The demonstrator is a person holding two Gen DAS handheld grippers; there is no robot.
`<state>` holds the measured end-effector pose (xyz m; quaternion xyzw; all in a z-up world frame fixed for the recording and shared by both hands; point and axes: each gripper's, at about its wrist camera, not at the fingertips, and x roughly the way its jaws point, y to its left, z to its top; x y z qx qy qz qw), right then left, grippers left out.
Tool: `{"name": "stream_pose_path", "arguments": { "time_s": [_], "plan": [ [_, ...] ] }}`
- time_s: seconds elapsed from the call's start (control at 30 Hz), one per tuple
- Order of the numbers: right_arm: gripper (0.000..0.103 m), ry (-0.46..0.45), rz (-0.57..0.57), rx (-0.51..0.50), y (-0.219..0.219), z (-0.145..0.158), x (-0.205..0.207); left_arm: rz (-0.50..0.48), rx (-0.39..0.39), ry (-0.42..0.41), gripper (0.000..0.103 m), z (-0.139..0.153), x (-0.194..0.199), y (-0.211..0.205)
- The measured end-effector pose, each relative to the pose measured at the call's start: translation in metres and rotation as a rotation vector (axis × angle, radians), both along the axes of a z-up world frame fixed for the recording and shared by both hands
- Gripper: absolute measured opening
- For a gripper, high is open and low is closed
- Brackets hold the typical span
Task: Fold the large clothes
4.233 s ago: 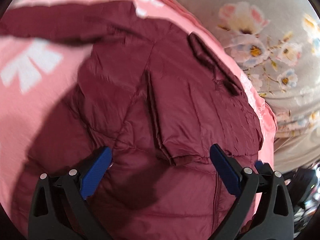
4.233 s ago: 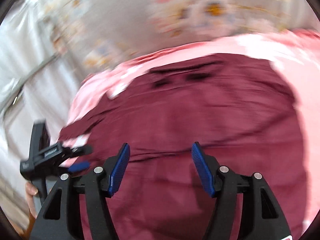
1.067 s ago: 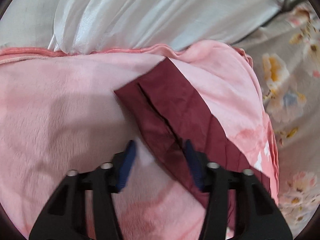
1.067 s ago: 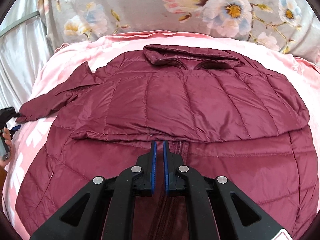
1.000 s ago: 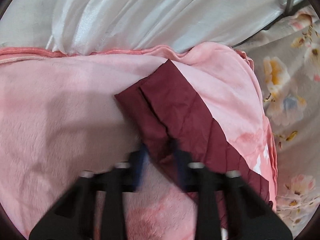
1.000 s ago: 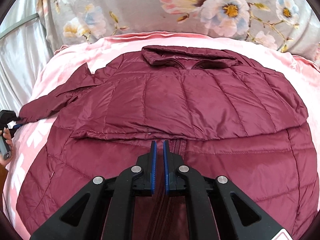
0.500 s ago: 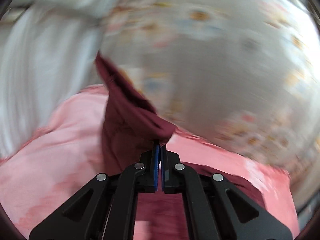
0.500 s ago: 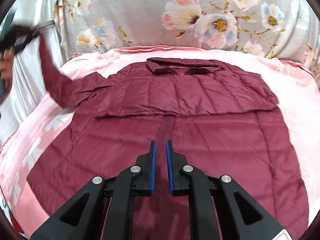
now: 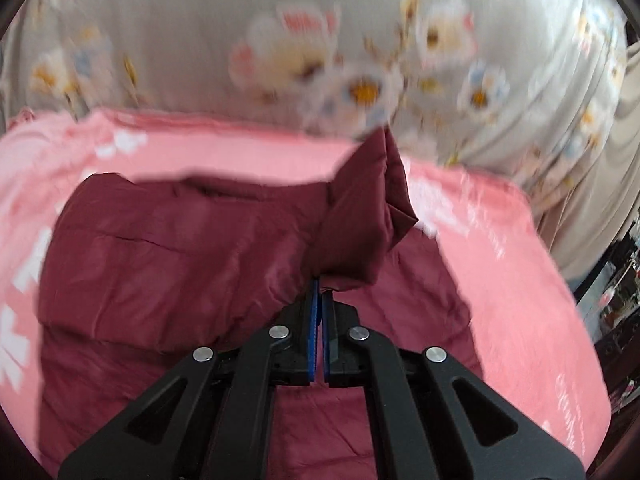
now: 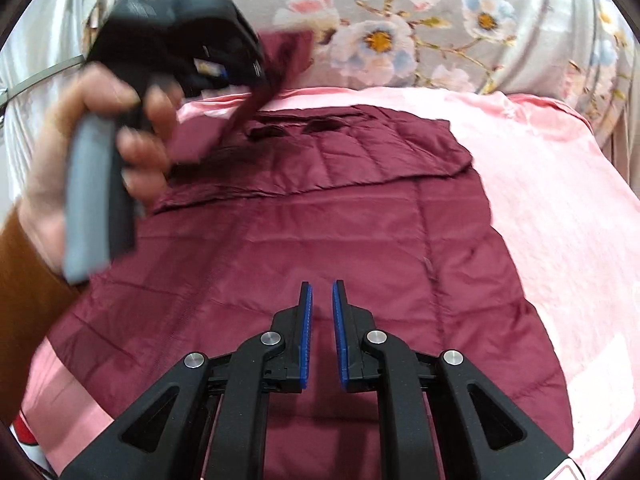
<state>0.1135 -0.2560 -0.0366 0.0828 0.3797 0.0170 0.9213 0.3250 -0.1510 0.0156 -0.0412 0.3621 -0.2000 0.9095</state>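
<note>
Left wrist view
Garment: a dark maroon quilted puffer jacket [image 9: 168,264] lies spread across a pink fleece blanket [image 9: 500,264], filling the centre and left of the frame.
Left gripper: the black left gripper with blue pads [image 9: 319,292] is clamped on the maroon sleeve end [image 9: 360,216], which stands up in a peak at centre right.
Handling: judged light, soft and puffy; the shiny shell looks slippery, so a pinch on a cuff or hem seam should hold better than one on a padded panel.
Hard to see: the picture is blurred; the grey floral bedsheet [image 9: 360,60] along the top is smeared, and the cuff edge between the pads is hidden.

Right wrist view
Garment: the jacket body fills the middle, its top part folded down across the upper centre.
Right gripper: the black right gripper with blue pads [image 10: 321,316] hovers low centre, jaws slightly apart, nothing between them.
Person: the left hand [image 10: 96,148] grips its tool's handle at upper left, the sleeve trailing from it.
Hidden: that hand and tool cover the jacket's left shoulder; the lower hem is cut off behind the gripper.
</note>
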Motion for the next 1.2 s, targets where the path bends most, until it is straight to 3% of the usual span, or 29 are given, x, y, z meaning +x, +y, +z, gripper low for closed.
{"name": "stream_pose_path", "arguments": {
  "time_s": [0.1, 0.13, 0.17, 0.2, 0.27, 0.37, 0.5, 0.63, 0.73, 0.83, 0.97, 1.0, 1.13, 1.2],
  "plan": [
    [0.020, 0.019, -0.017, 0.022, -0.013, -0.006, 0.001, -0.017, -0.002, 0.064, 0.004, -0.032, 0.003, -0.008],
    [0.029, 0.022, -0.022, 0.026, -0.016, -0.006, 0.002, -0.022, -0.008, 0.074, 0.007, -0.037, 0.002, -0.009],
    [0.036, 0.020, -0.030, 0.028, -0.020, -0.006, 0.004, -0.022, -0.023, 0.081, 0.021, -0.041, -0.002, -0.005],
    [0.039, 0.013, -0.039, 0.029, -0.023, -0.005, 0.005, -0.026, -0.045, 0.075, 0.042, -0.043, -0.009, -0.002],
    [0.047, 0.000, -0.054, 0.025, -0.029, 0.000, 0.010, -0.016, -0.105, 0.038, 0.067, -0.035, -0.020, 0.016],
    [0.057, -0.022, -0.070, 0.041, -0.039, 0.010, 0.024, 0.017, -0.169, -0.016, 0.074, -0.021, -0.028, 0.056],
    [0.059, -0.031, -0.117, 0.116, -0.059, 0.016, 0.067, 0.176, -0.246, 0.014, 0.074, -0.014, -0.014, 0.131],
    [0.059, 0.013, -0.156, 0.254, -0.075, 0.002, 0.104, 0.351, -0.334, 0.091, 0.074, -0.031, 0.008, 0.212],
    [0.059, 0.031, -0.181, 0.259, -0.074, -0.005, 0.128, 0.470, -0.443, 0.172, 0.074, -0.054, 0.020, 0.269],
    [0.059, 0.043, -0.175, 0.224, -0.066, -0.009, 0.149, 0.522, -0.529, 0.224, 0.074, -0.072, 0.026, 0.298],
    [0.057, 0.088, -0.166, 0.213, -0.054, -0.022, 0.170, 0.522, -0.634, 0.285, 0.073, -0.091, 0.036, 0.313],
    [0.055, 0.094, -0.164, 0.212, -0.052, -0.025, 0.172, 0.520, -0.655, 0.295, 0.072, -0.094, 0.040, 0.312],
    [0.009, 0.073, -0.141, 0.188, -0.046, -0.017, 0.177, 0.490, -0.728, 0.321, 0.071, -0.098, 0.042, 0.308],
    [0.005, 0.033, -0.138, 0.188, -0.048, -0.001, 0.178, 0.477, -0.727, 0.313, 0.071, -0.094, 0.039, 0.305]
  ]
}}
